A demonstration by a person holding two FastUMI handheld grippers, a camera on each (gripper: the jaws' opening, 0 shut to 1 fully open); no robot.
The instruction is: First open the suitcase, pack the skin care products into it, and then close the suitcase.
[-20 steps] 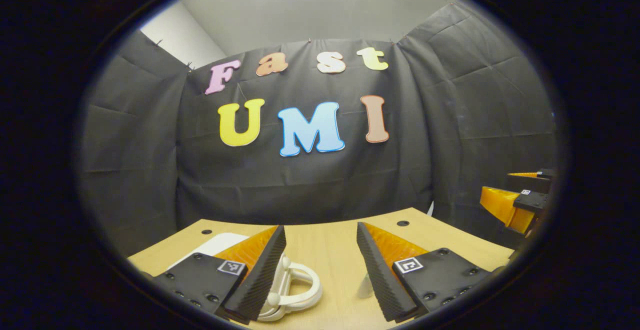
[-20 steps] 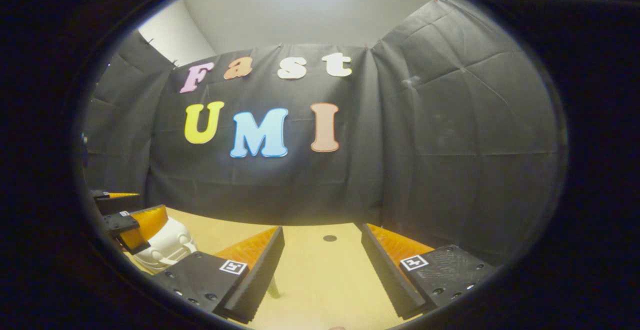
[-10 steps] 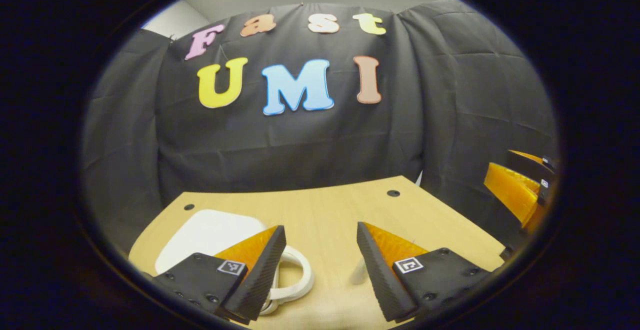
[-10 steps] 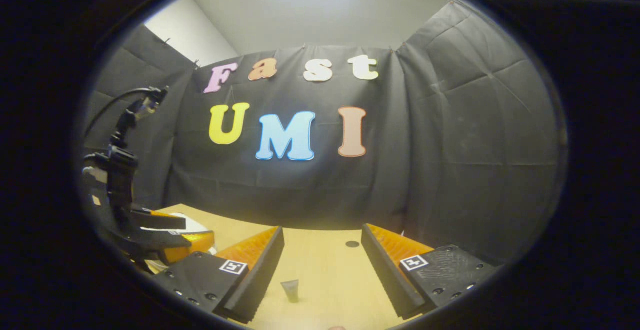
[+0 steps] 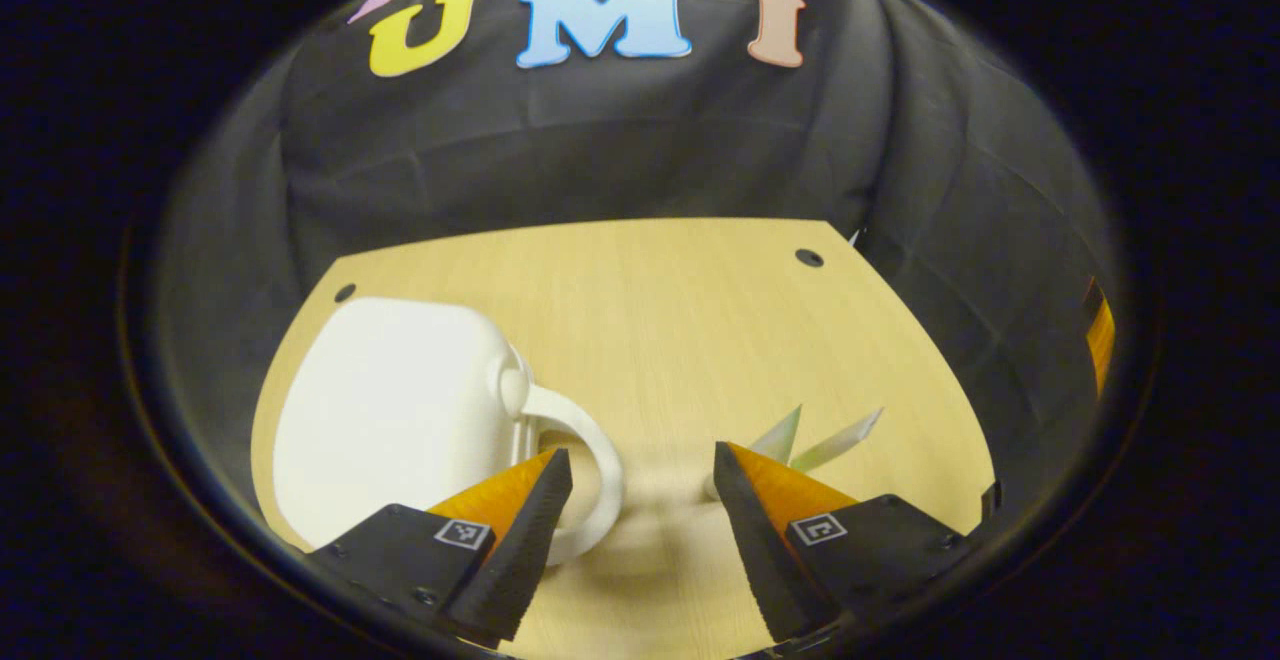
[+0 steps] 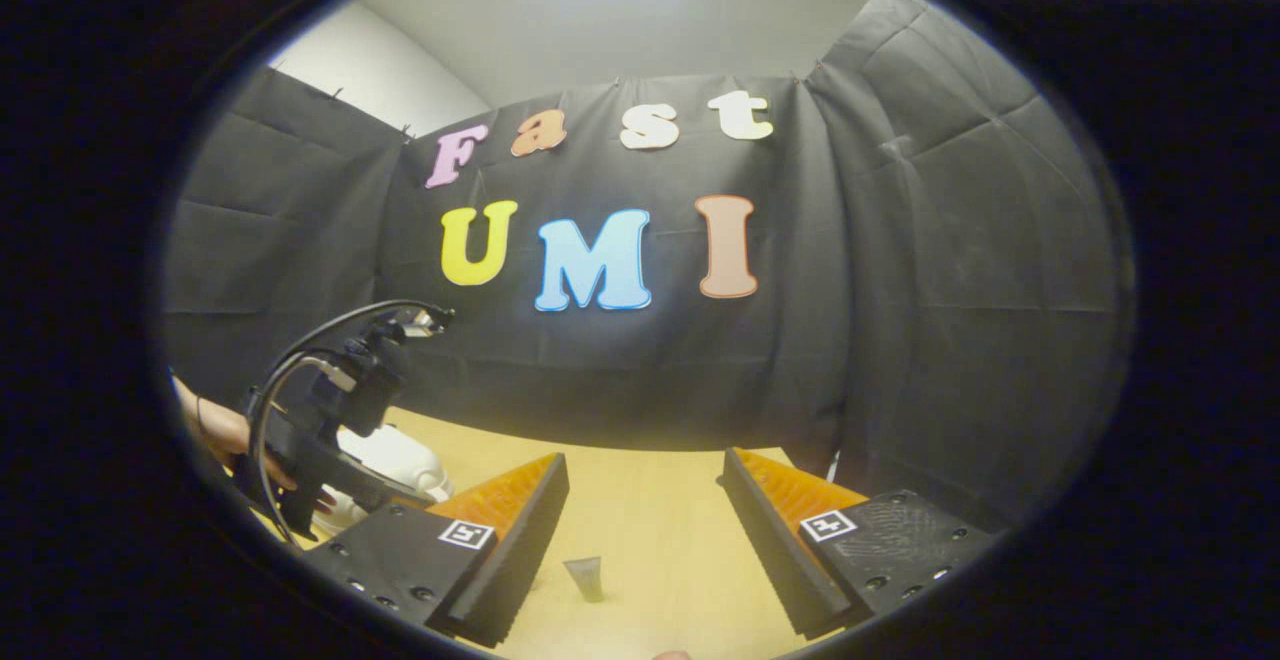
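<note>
- Both of my jaws stand wide apart with nothing between them; the left gripper hangs over the near left part of the table, the right gripper rides nearer level over the table's right side
- the suitcase, small, white and hard-shelled, lies flat and shut by the table's left edge, its looped handle pointing toward the middle, just past my left finger
- two pale tubes of skin care product lie outside the case, angled, near the right edge; in the right gripper view a small dark-capped tube sits between my fingers on the table
- with the case shut and the tubes out, opening it is my guess at the step in hand; I would steady the shell with one gripper and lift at the seam beside the handle with the other, slowly, since a light case may slide on smooth wood
- the table is pale wood with a hole near each far corner; black cloth walls the booth; a ceiling light glows above
</note>
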